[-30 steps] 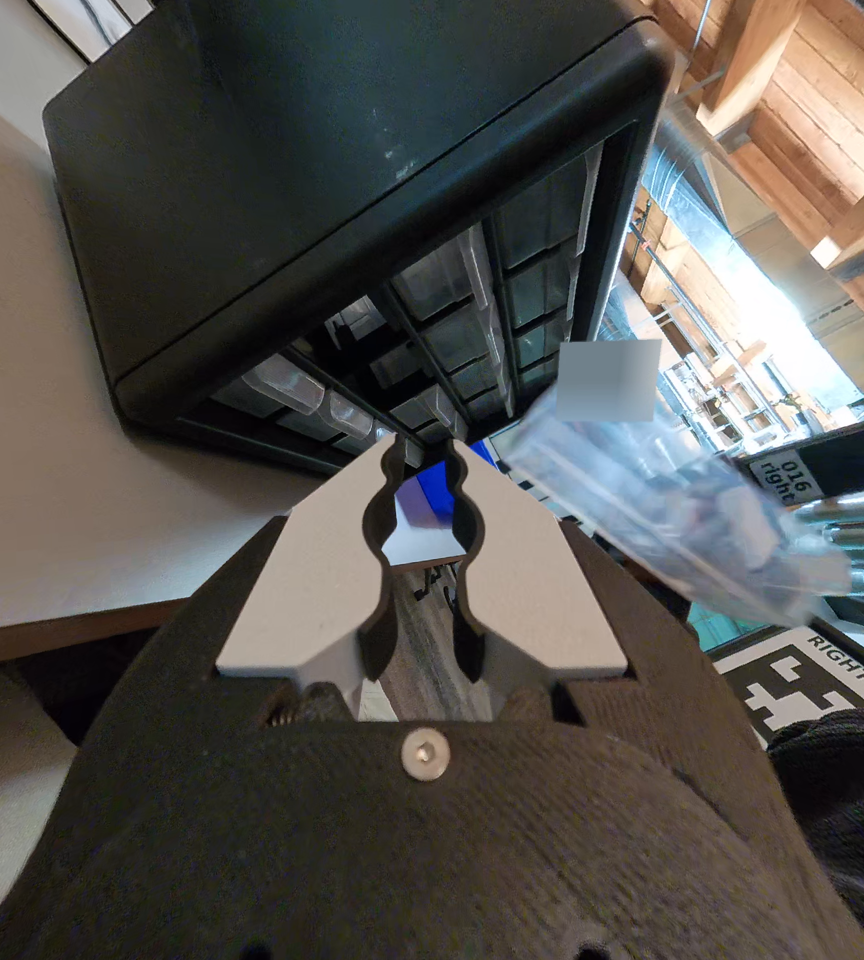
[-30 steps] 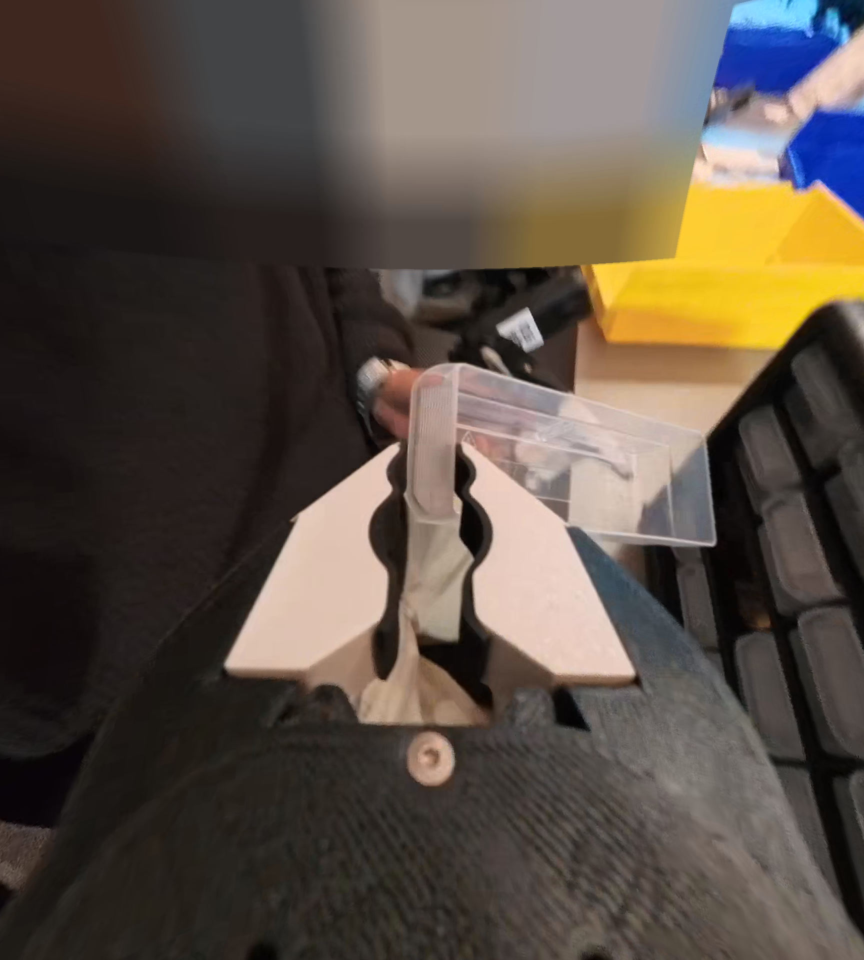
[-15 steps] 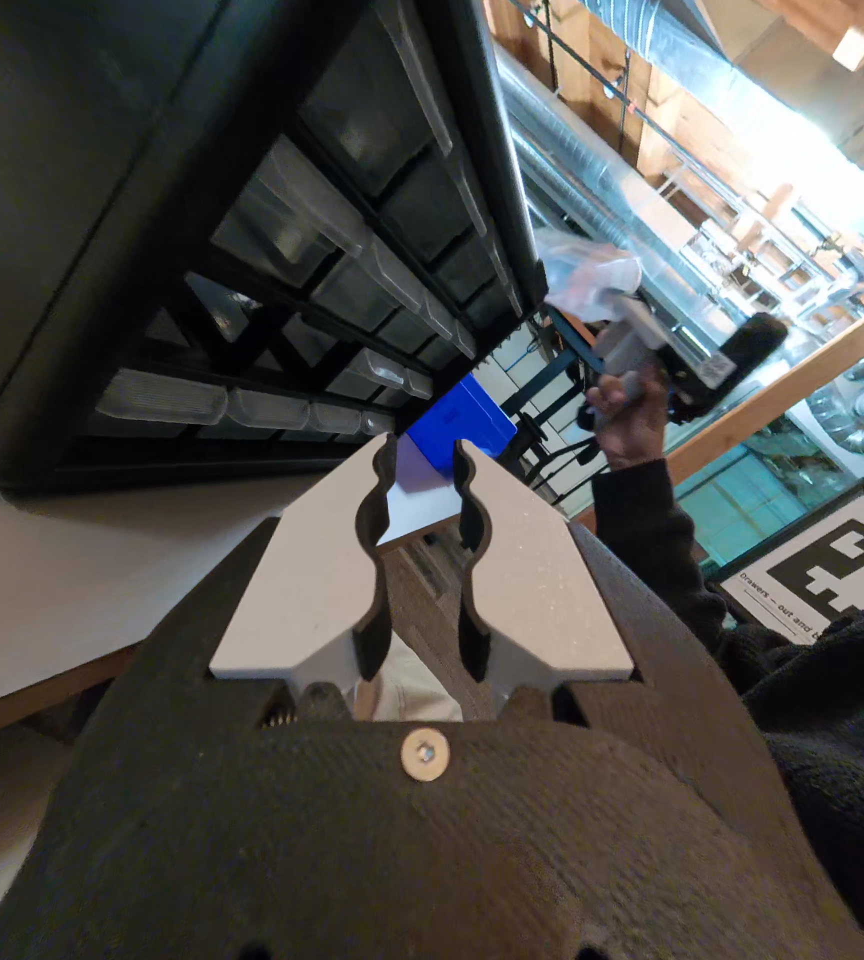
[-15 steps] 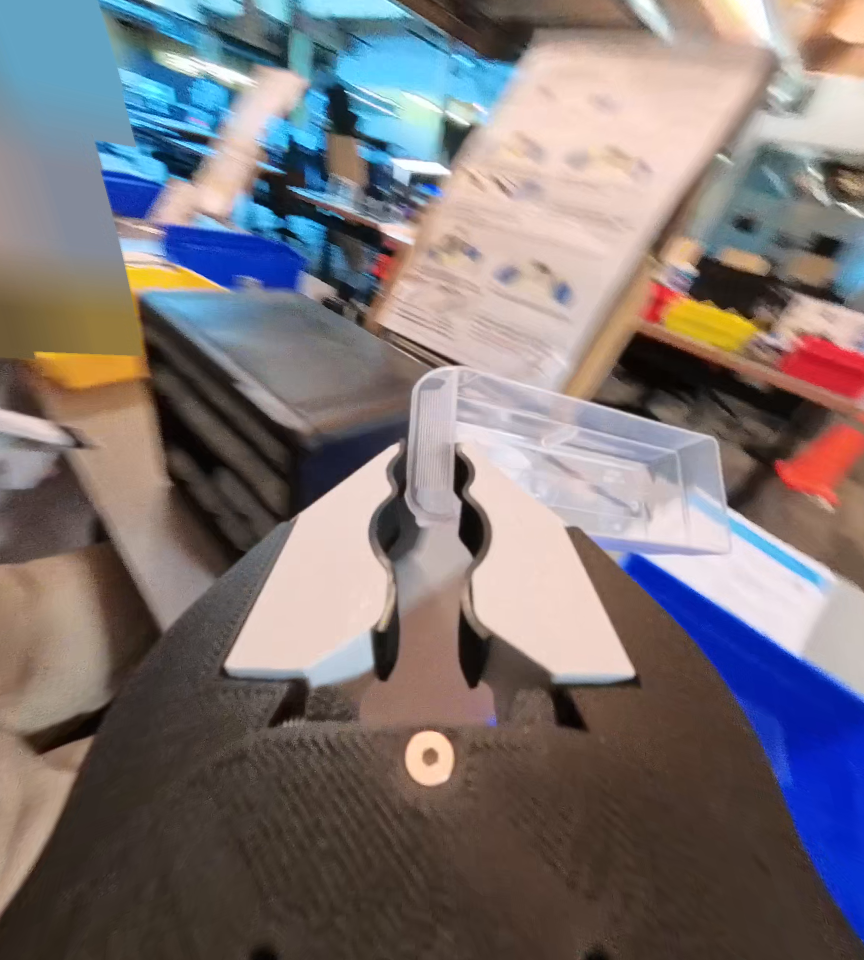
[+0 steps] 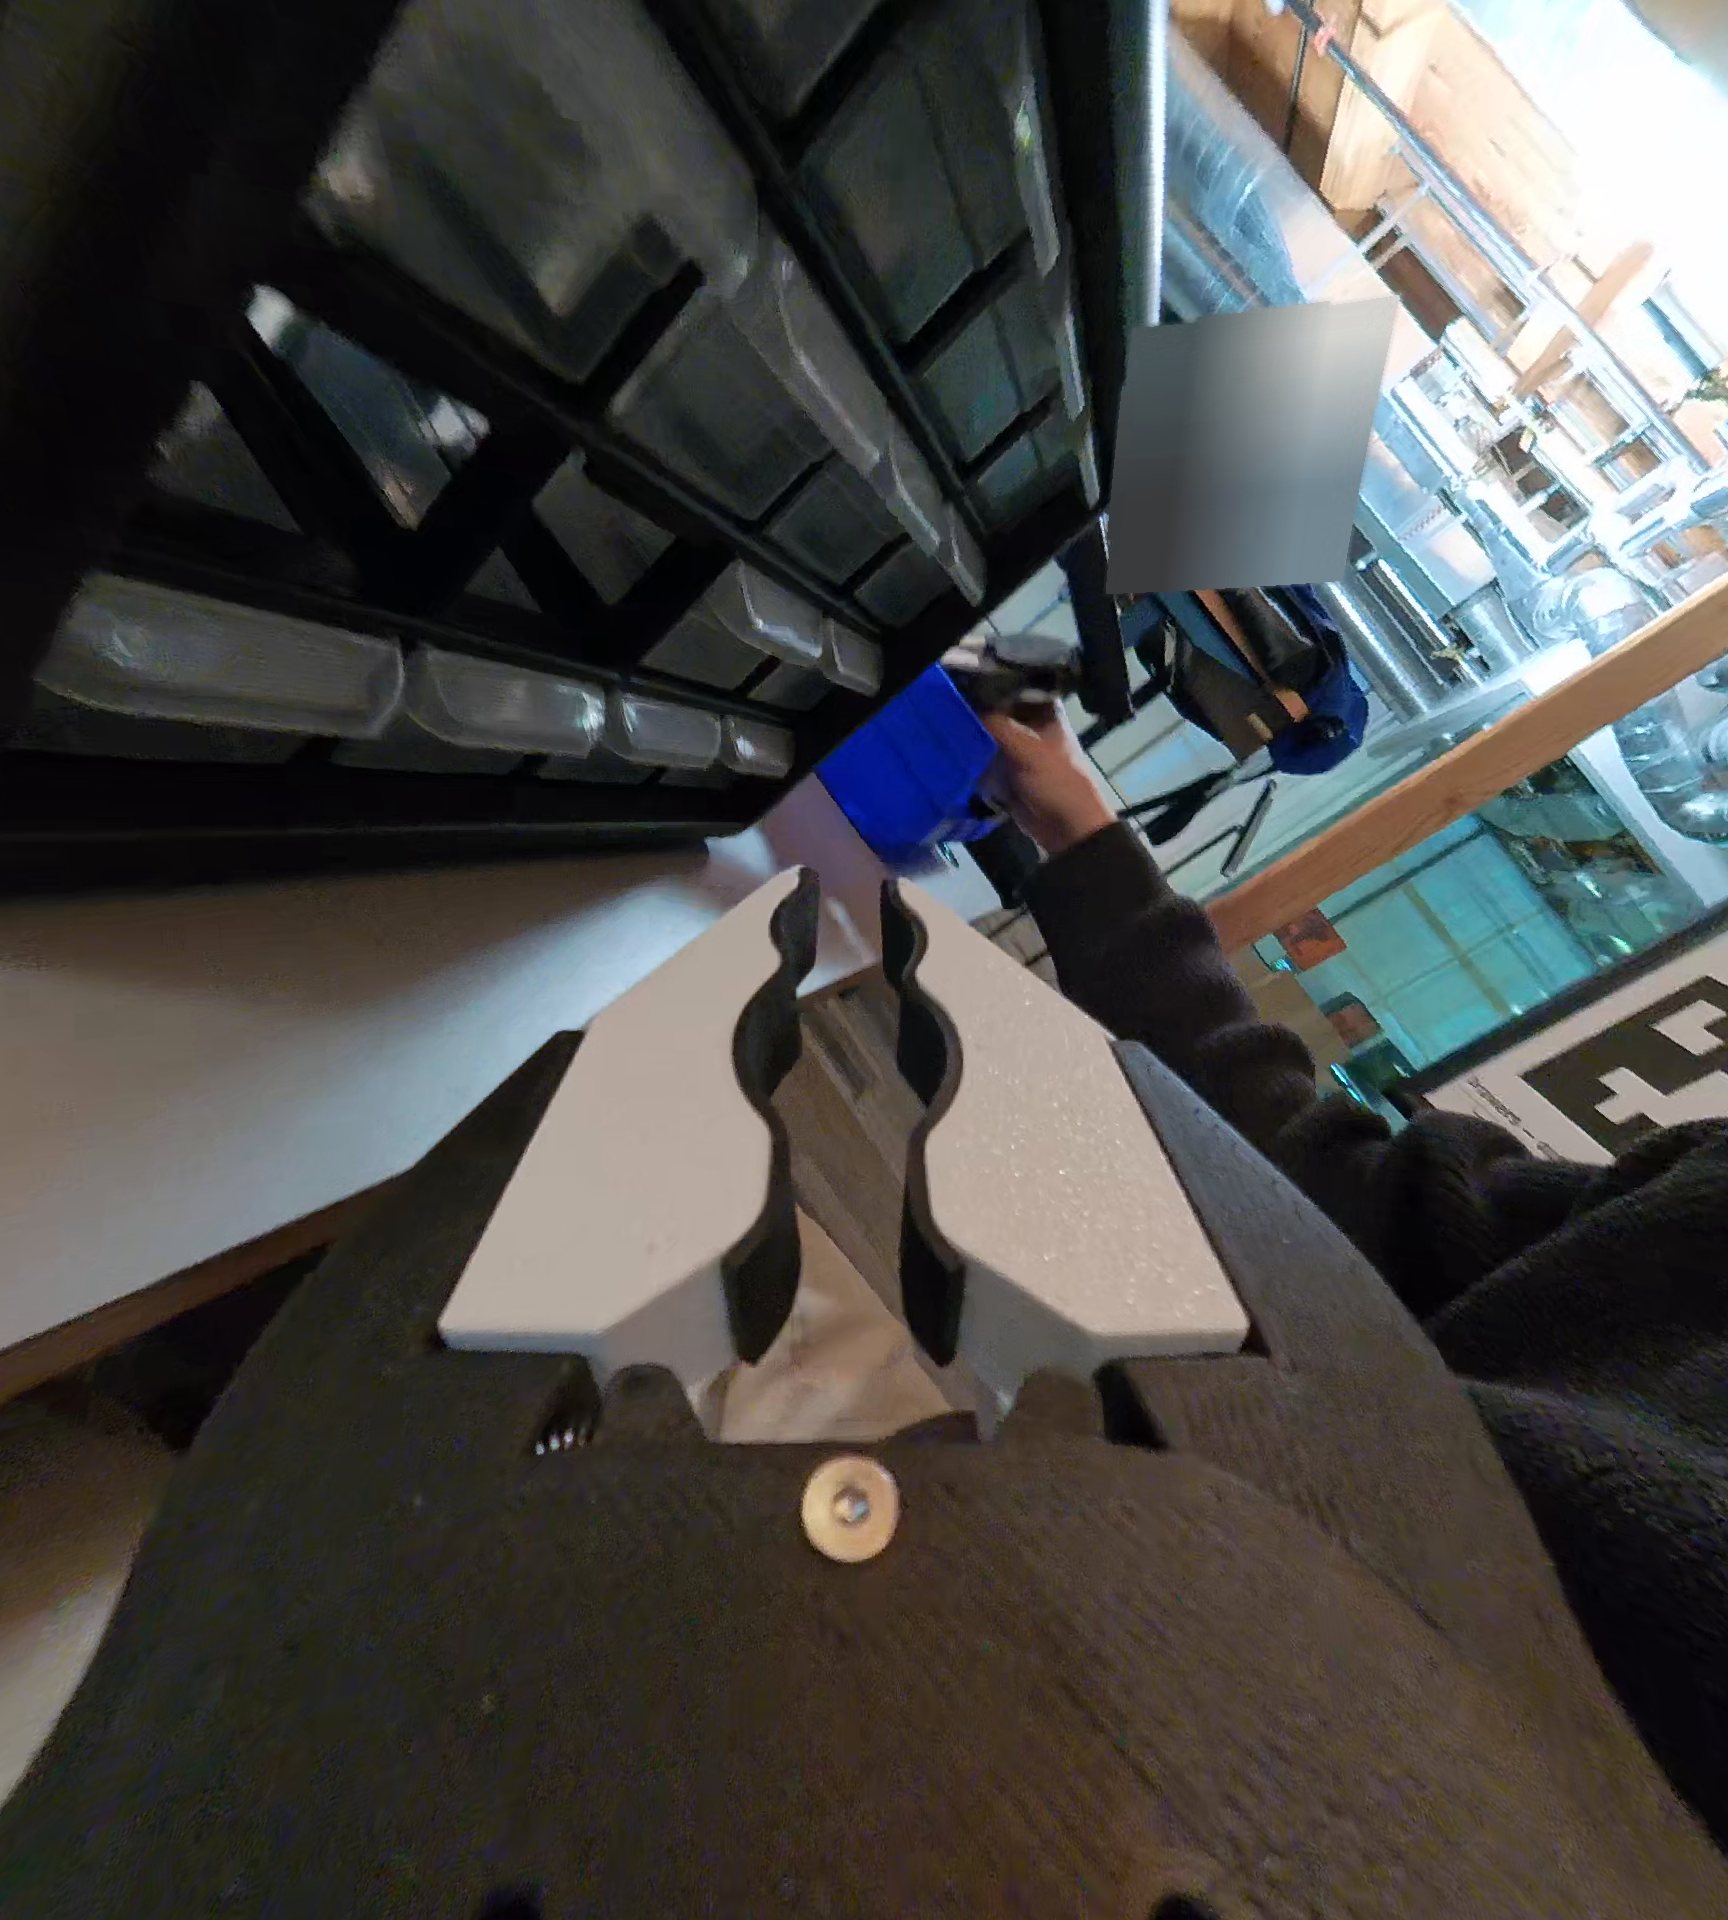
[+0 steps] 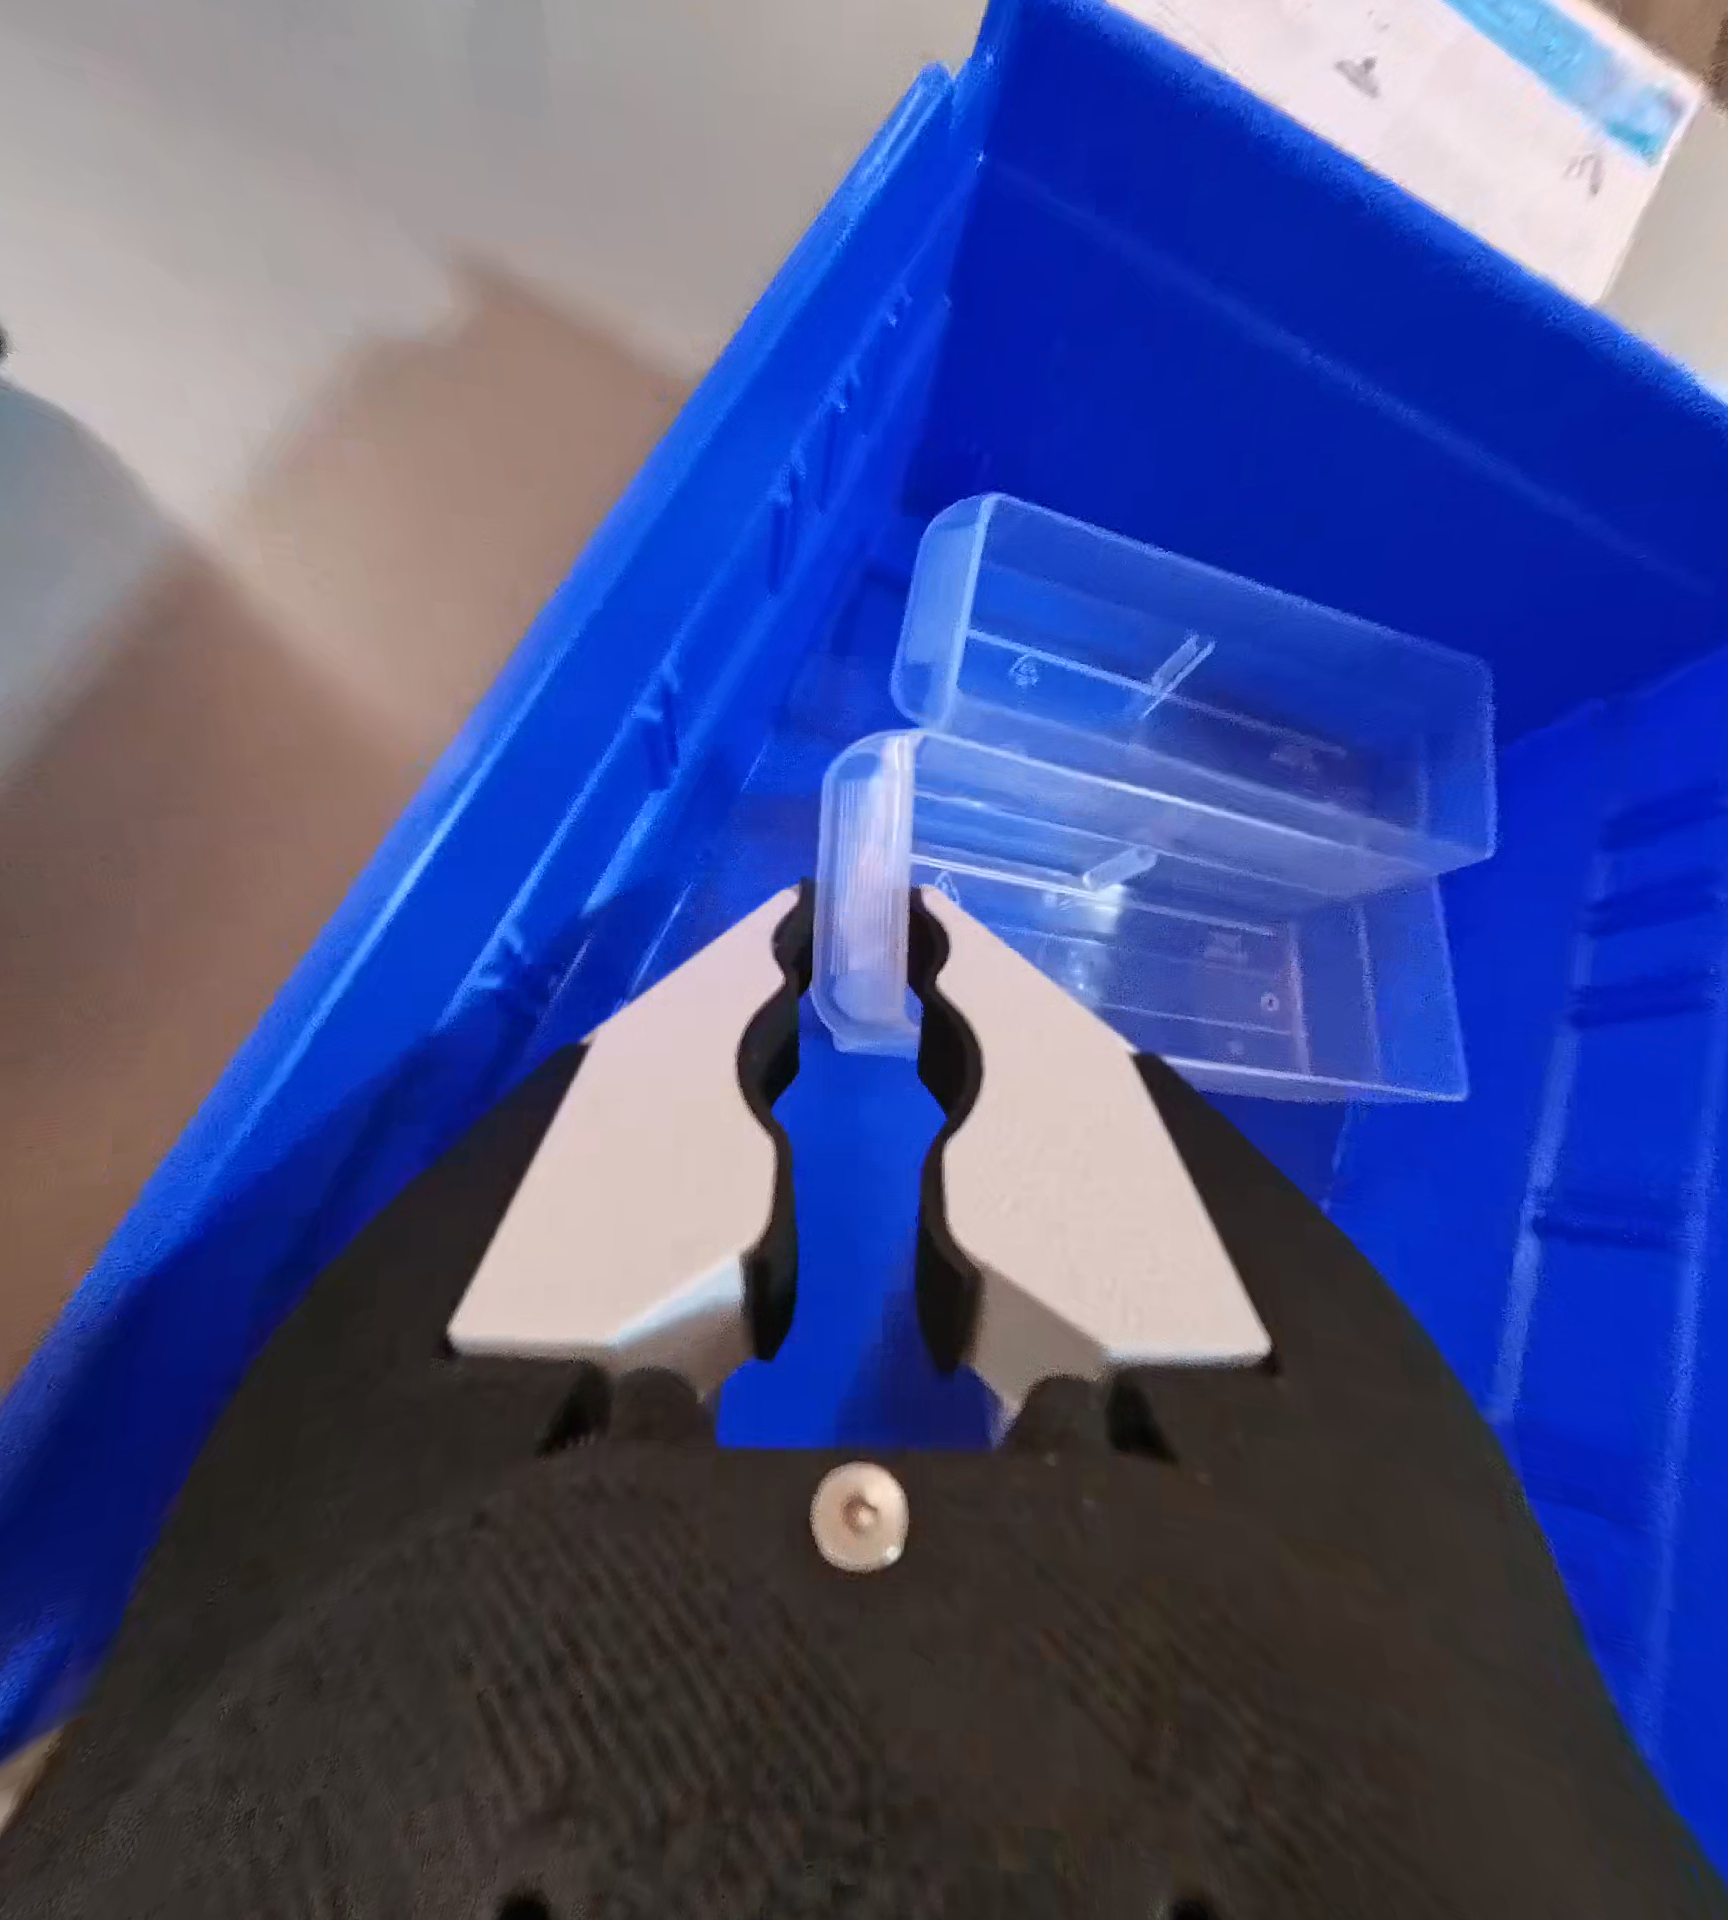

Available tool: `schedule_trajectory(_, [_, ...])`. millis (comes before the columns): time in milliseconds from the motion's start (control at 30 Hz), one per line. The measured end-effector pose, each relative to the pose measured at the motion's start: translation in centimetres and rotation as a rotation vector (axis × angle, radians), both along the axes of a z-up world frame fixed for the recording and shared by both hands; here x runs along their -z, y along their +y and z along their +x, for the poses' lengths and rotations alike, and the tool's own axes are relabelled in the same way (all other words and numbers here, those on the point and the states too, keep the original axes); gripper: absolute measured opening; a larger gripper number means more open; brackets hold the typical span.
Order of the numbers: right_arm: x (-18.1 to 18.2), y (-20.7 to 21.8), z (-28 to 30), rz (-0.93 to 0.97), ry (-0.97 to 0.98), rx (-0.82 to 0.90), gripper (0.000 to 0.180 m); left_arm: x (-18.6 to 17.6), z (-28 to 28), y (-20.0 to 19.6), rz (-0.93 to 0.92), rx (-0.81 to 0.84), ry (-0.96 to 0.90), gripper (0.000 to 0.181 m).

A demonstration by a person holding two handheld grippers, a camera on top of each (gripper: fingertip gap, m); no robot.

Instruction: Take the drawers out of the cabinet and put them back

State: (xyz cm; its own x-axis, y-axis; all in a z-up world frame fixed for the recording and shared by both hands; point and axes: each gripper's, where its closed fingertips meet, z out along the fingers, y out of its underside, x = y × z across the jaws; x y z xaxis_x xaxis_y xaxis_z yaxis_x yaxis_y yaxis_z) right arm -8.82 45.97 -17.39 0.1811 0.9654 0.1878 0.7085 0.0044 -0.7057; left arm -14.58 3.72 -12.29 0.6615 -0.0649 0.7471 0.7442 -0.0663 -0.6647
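The black cabinet with several clear small drawers and some vacant slots stands on the pale table, seen from low in the left wrist view. My left gripper is empty, its jaws narrowly apart, in front of the cabinet's lower right corner. My right gripper is shut on the front handle of a clear drawer and holds it inside a blue bin. A second clear drawer lies in the bin just beyond it, touching or nearly so.
The blue bin also shows in the left wrist view, right of the cabinet, with a person's hand and dark sleeve reaching to it. The pale table runs in front of the cabinet. A white box sits behind the bin.
My right gripper has swung from beside the cabinet down into the blue bin with the clear drawer in it. My left gripper has tilted closer under the cabinet's front.
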Motion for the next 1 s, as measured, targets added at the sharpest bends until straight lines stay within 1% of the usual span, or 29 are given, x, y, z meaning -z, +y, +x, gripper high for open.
schedule_trajectory(33, [-0.1,0.4,-0.4,0.018,-0.002,0.004,0.016,0.4,0.3,0.2,-0.012,0.016,-0.015,0.008])
schedule_trajectory(133, [0.4,0.8,-1.7,-0.015,-0.019,0.022,0.016,0.9,0.7,0.7,-0.025,0.035,-0.034,0.010])
schedule_trajectory(267, [1.9,1.5,-2.5,-0.021,-0.060,0.041,0.016,1.1,1.0,0.9,-0.044,0.047,0.005,0.011])
schedule_trajectory(333, [2.0,2.2,-2.6,0.010,-0.054,0.076,0.018,1.1,1.1,0.9,-0.047,0.050,0.010,0.011])
schedule_trajectory(367, [1.7,2.5,-2.5,0.034,-0.039,0.096,0.023,1.2,1.1,1.0,-0.049,0.052,0.005,0.012])
schedule_trajectory(400, [1.3,2.7,-2.5,0.049,-0.019,0.105,0.027,1.2,1.2,1.0,-0.049,0.055,-0.002,0.012])
schedule_trajectory(467, [0.0,2.8,-2.3,0.069,0.015,0.118,0.046,1.4,1.2,1.0,-0.050,0.062,-0.016,0.013])
schedule_trajectory(500, [-0.7,2.8,-2.2,0.075,0.032,0.122,0.052,1.4,1.3,1.0,-0.052,0.067,-0.019,0.013])
schedule_trajectory(567, [-2.8,2.5,-1.9,0.089,0.087,0.128,0.055,1.5,1.6,1.1,-0.059,0.078,-0.014,0.014])
schedule_trajectory(633, [-6.0,1.9,-1.5,0.132,0.175,0.138,0.052,1.5,1.7,1.1,-0.063,0.083,0.001,0.015])
schedule_trajectory(767, [-13.6,-2.0,-0.8,0.192,0.368,0.082,0.051,2.2,1.8,1.2,-0.108,0.084,0.051,0.015])
schedule_trajectory(833, [-15.9,-5.2,-0.5,0.156,0.458,0.039,0.053,3.3,1.8,1.4,-0.154,0.095,0.071,0.014])
schedule_trajectory(933, [-17.4,-12.0,-0.6,0.051,0.603,-0.085,0.055,3.9,1.8,2.0,-0.161,0.087,0.064,0.015])
schedule_trajectory(1000, [-17.2,-16.7,-0.7,0.014,0.680,-0.181,0.049,3.5,1.8,2.5,-0.144,0.076,0.097,0.017])
